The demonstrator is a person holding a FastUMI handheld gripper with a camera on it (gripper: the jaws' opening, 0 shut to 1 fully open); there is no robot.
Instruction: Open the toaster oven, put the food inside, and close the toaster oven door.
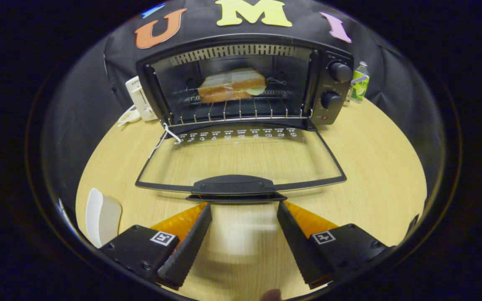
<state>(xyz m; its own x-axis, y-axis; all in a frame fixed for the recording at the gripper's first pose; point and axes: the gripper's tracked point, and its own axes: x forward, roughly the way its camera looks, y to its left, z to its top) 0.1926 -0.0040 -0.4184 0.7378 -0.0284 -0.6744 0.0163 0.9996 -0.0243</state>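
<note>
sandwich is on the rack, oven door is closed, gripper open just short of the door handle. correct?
Not quite: the oven door is open, folded down flat toward the gripper, as the gripper view shows. The sandwich is on the rack, and the open fingers sit just short of the door handle.

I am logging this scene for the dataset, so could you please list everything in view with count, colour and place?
toaster oven: one, black, back of the table, beyond the tongs.
oven door: one, glass in black frame, folded down flat, handle just ahead of the fingertips.
sandwich: one, brown and pale, on the rack inside.
bottle: one, green label, beside the oven's knob side.
white appliance: one, beside the oven's other side.
white object: one, beside the finger.
table: one, light wood.
tongs: one, black and orange, open, empty.
</note>
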